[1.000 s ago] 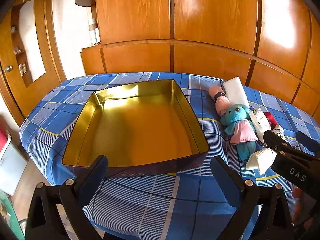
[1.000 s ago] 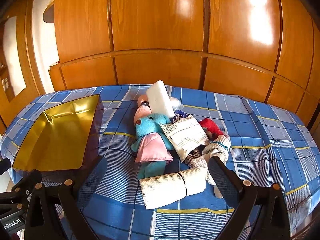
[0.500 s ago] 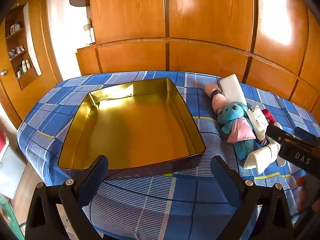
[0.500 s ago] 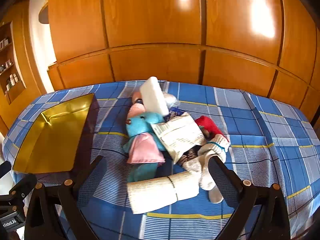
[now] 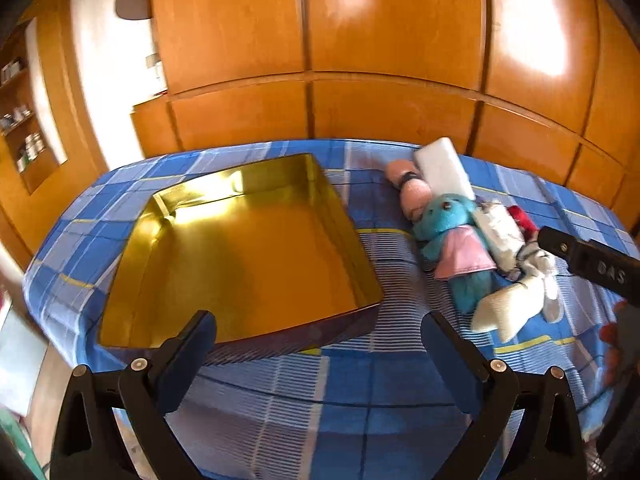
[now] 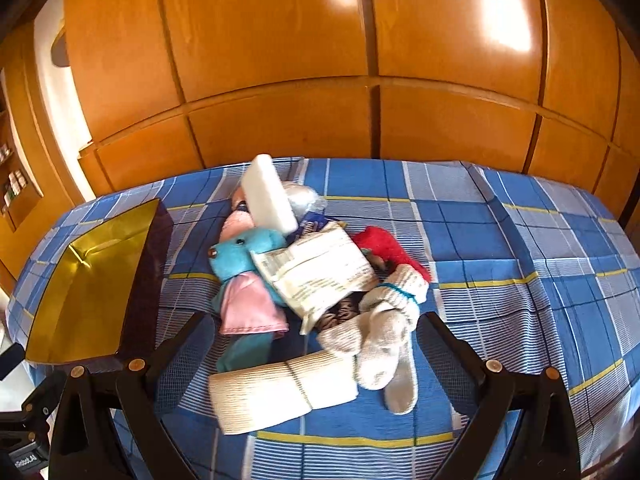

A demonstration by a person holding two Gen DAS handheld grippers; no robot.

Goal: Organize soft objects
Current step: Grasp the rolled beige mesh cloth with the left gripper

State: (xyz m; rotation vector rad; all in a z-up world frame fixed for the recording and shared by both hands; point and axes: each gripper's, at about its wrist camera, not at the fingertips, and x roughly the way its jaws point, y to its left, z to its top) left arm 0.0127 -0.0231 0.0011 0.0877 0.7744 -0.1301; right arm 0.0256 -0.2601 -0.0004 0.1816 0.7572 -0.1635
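Note:
A pile of soft things lies on the blue checked cloth: a teal plush toy in a pink dress [image 6: 248, 276] [image 5: 460, 244], a rolled cream cloth [image 6: 280, 392], grey-white socks [image 6: 388, 332], a red item [image 6: 386, 246], a white sponge block [image 6: 268, 196] and a printed packet [image 6: 320, 272]. An empty gold tin tray [image 5: 240, 256] [image 6: 80, 292] stands left of the pile. My right gripper [image 6: 316, 352] is open, just above the rolled cloth. My left gripper [image 5: 320, 344] is open, in front of the tray's near edge.
Wooden wardrobe panels [image 6: 360, 80] rise behind the table. The table's near edge [image 5: 280, 440] lies under both grippers. A shelf with small bottles [image 5: 24, 140] is at far left. The right gripper's body [image 5: 592, 268] shows at the right of the left wrist view.
My right gripper has moved forward and lower toward the pile, with the rolled cloth now between its fingers' line. My left gripper has drawn back and turned slightly; the tray looks farther away.

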